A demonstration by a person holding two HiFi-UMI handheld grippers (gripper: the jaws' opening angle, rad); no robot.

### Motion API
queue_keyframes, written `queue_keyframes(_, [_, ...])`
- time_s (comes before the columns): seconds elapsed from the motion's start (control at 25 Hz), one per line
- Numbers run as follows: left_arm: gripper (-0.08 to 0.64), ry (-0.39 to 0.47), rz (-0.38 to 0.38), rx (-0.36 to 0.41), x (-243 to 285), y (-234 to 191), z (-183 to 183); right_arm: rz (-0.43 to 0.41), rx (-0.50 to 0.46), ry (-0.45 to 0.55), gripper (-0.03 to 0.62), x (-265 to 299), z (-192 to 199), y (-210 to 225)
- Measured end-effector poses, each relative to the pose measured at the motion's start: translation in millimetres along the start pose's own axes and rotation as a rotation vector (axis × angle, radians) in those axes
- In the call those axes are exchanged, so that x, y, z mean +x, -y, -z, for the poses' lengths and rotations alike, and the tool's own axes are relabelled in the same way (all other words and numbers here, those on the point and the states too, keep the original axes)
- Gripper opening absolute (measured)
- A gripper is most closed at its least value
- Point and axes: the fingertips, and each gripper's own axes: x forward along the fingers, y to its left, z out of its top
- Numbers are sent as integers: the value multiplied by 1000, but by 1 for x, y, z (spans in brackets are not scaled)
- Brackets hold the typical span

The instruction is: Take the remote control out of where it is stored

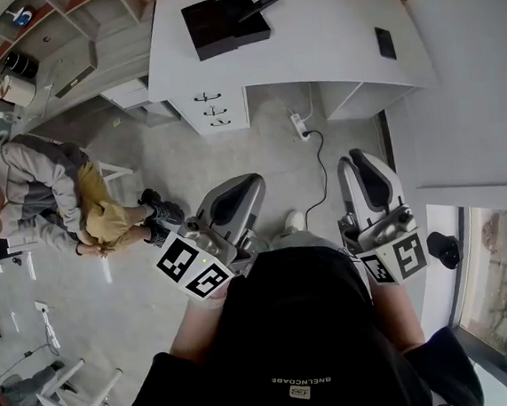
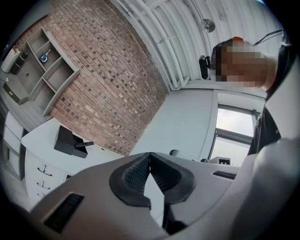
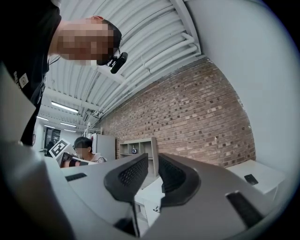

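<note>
black shirt [image 1: 310, 326] fills the bottom of the head view, with the person standing over a grey floor [image 1: 188, 168] and well back from the white tabletop [image 1: 326, 30]. so nothing has started; this is the approach step. no remote control can be picked out for sure. my guess is the black box [image 1: 219, 27] at the back of the tabletop, where a slim dark bar [image 1: 257, 7] pokes off its corner, or else the drawers [image 1: 213, 108] below. a small dark slab [image 1: 385, 42] at the right end is too small to name. another person [image 1: 38, 192] sits low at the left, clear of it all. both arms are tucked in at the waist, tools aimed forward and tilted up. the left hand-held gripper [image 2: 150, 161] has its pads pressed together at the tips with nothing between them, and the right hand-held gripper [image 3: 153, 168] is closed and empty too. next move calls for stepping in, lowering both and spreading one before reaching for the box.
</note>
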Motion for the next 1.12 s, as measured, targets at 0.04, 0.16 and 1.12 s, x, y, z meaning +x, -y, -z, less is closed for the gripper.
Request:
queue_keyframes(0.04, [6, -3, -2, 3, 2, 1, 1, -1, 2, 0, 55, -1, 0, 3])
queue_keyframes(0.16, [6, -6, -9, 15, 9, 2, 2, -4, 12, 0, 55, -1, 3, 12])
queue_keyframes(1.12, [6, -37, -58, 71, 63, 7, 17, -46, 121, 34, 55, -6, 8, 76])
